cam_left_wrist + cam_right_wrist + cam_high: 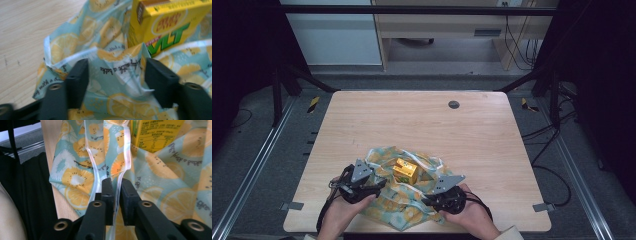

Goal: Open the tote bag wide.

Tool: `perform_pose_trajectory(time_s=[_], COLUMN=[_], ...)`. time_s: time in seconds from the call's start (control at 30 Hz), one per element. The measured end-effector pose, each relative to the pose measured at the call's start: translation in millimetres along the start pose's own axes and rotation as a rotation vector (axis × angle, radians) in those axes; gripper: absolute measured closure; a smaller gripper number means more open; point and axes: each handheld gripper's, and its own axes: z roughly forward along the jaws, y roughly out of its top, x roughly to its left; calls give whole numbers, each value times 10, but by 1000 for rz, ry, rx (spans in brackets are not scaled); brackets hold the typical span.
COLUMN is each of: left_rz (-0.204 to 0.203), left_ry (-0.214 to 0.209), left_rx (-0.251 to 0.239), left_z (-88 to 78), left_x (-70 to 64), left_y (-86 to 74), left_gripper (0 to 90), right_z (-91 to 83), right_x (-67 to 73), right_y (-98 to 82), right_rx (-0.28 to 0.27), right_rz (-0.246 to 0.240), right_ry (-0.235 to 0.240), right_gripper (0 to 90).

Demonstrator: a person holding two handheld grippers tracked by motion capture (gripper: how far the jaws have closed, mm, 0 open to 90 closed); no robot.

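— So where's the box sitting?

— Roughly in the middle of the cloth [404, 200] — a small yellow box [405, 170], upright, near the front edge of the table [412, 120]. The cloth is pale blue with lemon slices printed on it, and it's rumpled up around the box rather than lying flat.

— And the left gripper?

— The left gripper [116, 75] is at the cloth's left side, just beside the box. Its jaws stand about half open with a raised fold of cloth between them; the pads don't seem to be pressing on it. From the left gripper view the box rises right behind that fold, green lettering on its face.

— The right one?

— The right gripper [117, 195] is at the cloth's right front part. Its jaws are nearly together, with the white hem of the cloth running in the narrow gap — pinched, as far as I can tell. The box's printed side shows beyond it.

— Anything else on the table?

— A small dark round cap [454, 104] set in the tabletop near the far edge, well apart from the cloth.
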Motion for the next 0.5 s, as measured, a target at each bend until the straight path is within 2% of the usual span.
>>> perform_pose_trajectory(time_s=[0.1, 0.13, 0.17, 0.23, 0.33, 0.37, 0.4, 0.5], left_rz=[32, 39, 40, 51, 62, 67, 69, 68], left_ry=[7, 4, -1, -8, -17, -18, -19, -30], left_rx=[-4, -8, -14, -28, -34, -30, -26, -10], left_z=[-26, -41, -58, -107, -167, -173, -171, -134], left_x=[-33, -37, -42, -57, -68, -64, -60, -65], left_y=[-66, -83, -96, -119, -156, -168, -179, -203], left_gripper=[598, 703, 703, 782, 805, 814, 814, 832], right_z=[-17, -41, -41, -130, -213, -294, -294, -435], right_x=[-7, -14, -14, -16, -25, -49, -49, -165], right_y=[-3, 2, 2, 36, 66, 100, 100, 207], right_rx=[-12, -27, -27, -48, -64, -76, -76, -108], right_rz=[11, 15, 15, 15, 16, 14, 14, 27], right_ry=[-15, -26, -26, -51, -64, -84, -84, -132], right_gripper=[746, 670, 670, 543, 490, 445, 445, 374])
